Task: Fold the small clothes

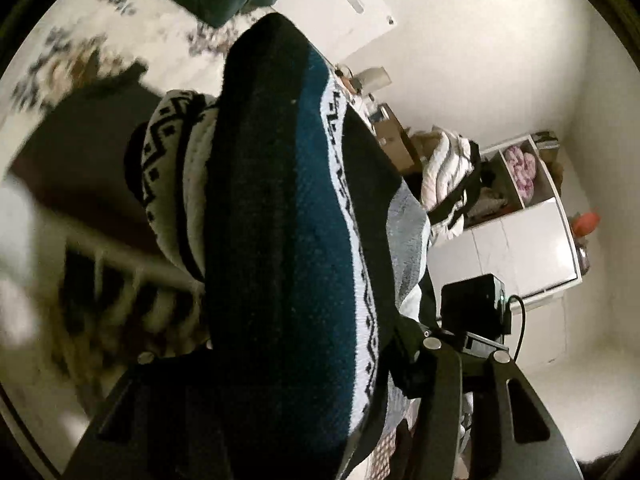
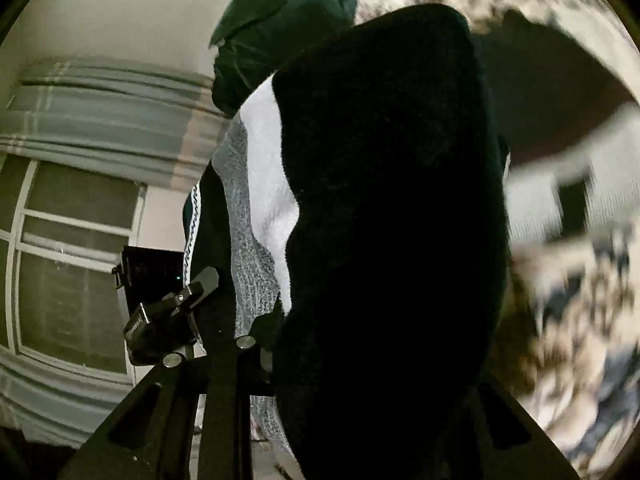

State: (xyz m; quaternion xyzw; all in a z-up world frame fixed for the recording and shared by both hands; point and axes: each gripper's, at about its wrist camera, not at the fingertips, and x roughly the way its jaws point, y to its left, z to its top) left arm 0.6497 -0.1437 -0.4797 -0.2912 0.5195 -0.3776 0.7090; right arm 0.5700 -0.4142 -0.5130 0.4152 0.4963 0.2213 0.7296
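Note:
A knitted sweater with black, teal, white and grey bands hangs in the air and fills the middle of the left wrist view. My left gripper is shut on it; the cloth hides the fingertips. In the right wrist view the same sweater shows mostly black, with a white and grey band on its left. My right gripper is shut on it, fingertips hidden by the cloth. Each gripper shows in the other's view, beside the sweater: the right one, the left one.
A floral-patterned bedspread lies below, blurred, also in the right wrist view. A dark green garment lies on it. White shelves with piled clothes stand by the wall. A window with a blind is at left.

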